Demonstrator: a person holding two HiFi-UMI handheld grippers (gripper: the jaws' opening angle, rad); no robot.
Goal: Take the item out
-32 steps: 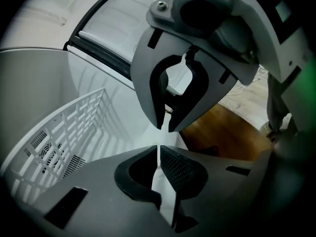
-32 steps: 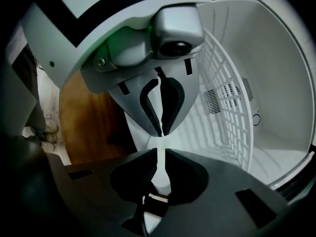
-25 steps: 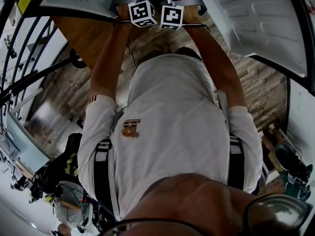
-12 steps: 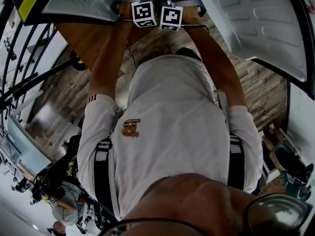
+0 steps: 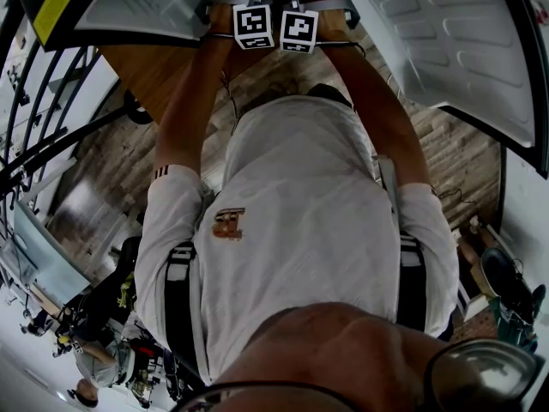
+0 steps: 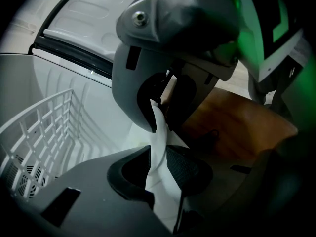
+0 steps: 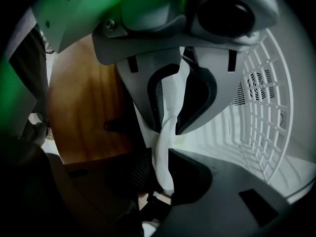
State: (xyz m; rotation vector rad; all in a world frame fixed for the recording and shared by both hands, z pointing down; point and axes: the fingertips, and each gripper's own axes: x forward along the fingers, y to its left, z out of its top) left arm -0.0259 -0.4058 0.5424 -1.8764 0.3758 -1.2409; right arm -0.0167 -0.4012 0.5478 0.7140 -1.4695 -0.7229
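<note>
Pinching the same thin white item [image 6: 157,160] from two sides, the left gripper [image 6: 158,139] and the right gripper [image 7: 168,142] each have their jaws closed narrowly on a fold of it. The material runs as a flat strip through both pairs of pads. It looks like cloth or soft film, but which cannot be told.

The item hangs just beside the white wire basket [image 6: 44,127], on the side toward the brown wooden surface [image 7: 84,102]. Above the basket stands an open white ribbed lid [image 6: 98,14], and behind its bars a round vent grille [image 7: 254,90] shows in the white inner wall.

The step in hand appears to be the lift-out: the item is grasped and seems already clear of the basket. The next move probably calls for raising both grippers together and carrying the item away from the basket toward the wooden surface. Both grips need to stay firm so that the limp material does not slip or snag on the bars.

No writing can be read. A yellow strip [image 5: 56,3] on a white panel and a small emblem [image 5: 227,224] on the person's shirt are too small to make out. The marker cubes [image 5: 276,26] bear only black-and-white square patterns.
</note>
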